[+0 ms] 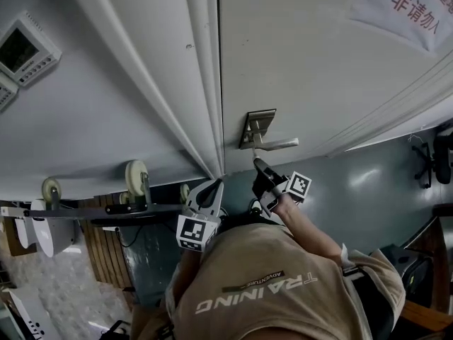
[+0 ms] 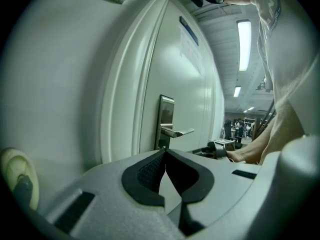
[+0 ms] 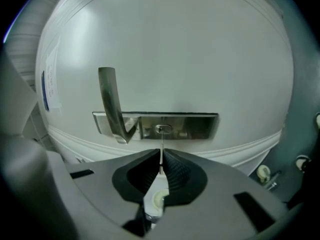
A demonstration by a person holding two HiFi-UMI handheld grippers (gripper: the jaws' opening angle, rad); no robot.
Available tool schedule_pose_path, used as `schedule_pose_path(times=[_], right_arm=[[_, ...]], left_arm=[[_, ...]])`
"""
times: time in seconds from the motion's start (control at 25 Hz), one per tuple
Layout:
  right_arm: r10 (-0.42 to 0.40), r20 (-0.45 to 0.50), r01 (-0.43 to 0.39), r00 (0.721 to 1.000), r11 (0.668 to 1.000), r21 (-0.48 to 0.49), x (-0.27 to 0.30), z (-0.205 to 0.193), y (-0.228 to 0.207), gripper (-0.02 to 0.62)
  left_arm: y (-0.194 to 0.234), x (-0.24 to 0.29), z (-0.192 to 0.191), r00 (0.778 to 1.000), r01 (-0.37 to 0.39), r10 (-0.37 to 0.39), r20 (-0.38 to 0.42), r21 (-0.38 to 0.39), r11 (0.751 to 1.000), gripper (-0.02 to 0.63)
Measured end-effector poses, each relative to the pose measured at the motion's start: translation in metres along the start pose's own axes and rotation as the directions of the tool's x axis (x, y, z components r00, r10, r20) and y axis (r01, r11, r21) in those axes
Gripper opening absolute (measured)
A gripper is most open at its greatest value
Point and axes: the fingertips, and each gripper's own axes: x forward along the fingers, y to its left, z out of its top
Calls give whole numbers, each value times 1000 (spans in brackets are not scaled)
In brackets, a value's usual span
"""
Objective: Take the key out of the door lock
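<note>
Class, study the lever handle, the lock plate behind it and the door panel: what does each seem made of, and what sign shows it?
Lever handle: probably brushed metal, silver-grey with soft streaked highlights. Lock plate: the same metal look but shinier, with mirror-like reflections. Door: smooth white painted or laminated panel with a dull sheen; its core cannot be told.

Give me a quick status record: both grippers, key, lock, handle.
right gripper: jaws shut on the key
key: edge-on between the jaws, blade reaching up to the keyhole; depth inside unclear
lock plate: metal, on the white door
handle: lever beside the keyhole, untouched
left gripper: jaws together, empty, short of the door
</note>
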Motion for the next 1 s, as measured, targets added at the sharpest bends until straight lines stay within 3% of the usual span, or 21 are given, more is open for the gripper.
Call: schedule_pose_path(times=[0.16, 0.4, 0.68, 1.0], right_arm=[[-49, 5, 49, 999, 999, -7, -26, -3, -22, 29], [-4, -3, 4, 1000, 995, -101, -29, 7, 4, 29], [-29, -22, 24, 999, 982, -187, -44, -4, 13, 29], [-41, 21, 44, 999, 980, -192, -54, -12, 14, 29]], left_arm=[[2, 2, -2, 1000, 8, -8, 2, -2, 1000, 9], [-9, 8, -1, 998, 56, -56, 3, 3, 998, 9], [-19, 11, 3, 994, 106, -106, 8, 21, 994, 9], [-21, 4, -2, 988, 156, -156, 6, 15, 988, 9]])
